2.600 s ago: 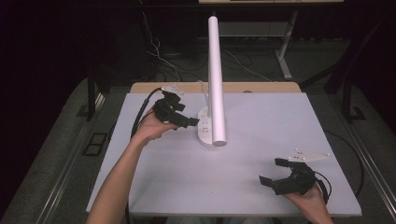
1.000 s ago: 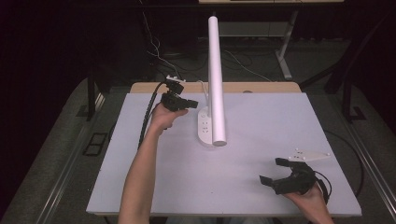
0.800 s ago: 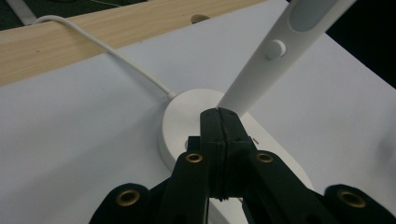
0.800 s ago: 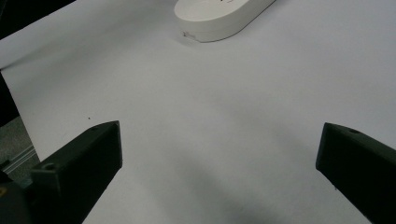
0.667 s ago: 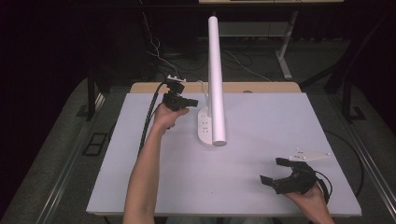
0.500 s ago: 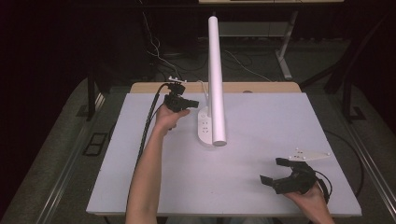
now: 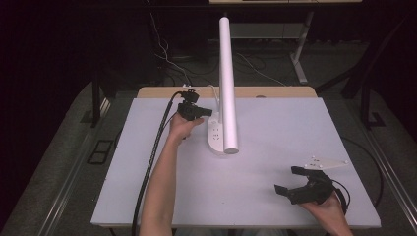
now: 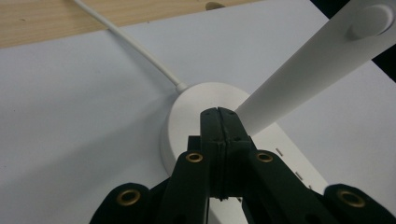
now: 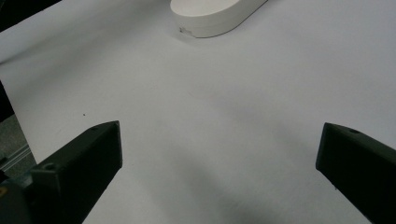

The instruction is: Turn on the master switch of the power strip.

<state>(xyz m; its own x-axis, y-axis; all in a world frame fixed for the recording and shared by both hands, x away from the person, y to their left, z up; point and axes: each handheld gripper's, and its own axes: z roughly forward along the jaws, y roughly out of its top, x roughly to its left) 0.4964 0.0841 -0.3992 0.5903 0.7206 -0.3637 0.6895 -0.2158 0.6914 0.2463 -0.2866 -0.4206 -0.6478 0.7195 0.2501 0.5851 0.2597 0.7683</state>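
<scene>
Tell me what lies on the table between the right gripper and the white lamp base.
Nothing: between the right gripper and the lamp base the table is bare, as the high view and right gripper view show.

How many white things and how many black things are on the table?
White: 2, the lamp and its cord.
Black: 2, the left gripper and the right gripper.
Total: 4.
</scene>
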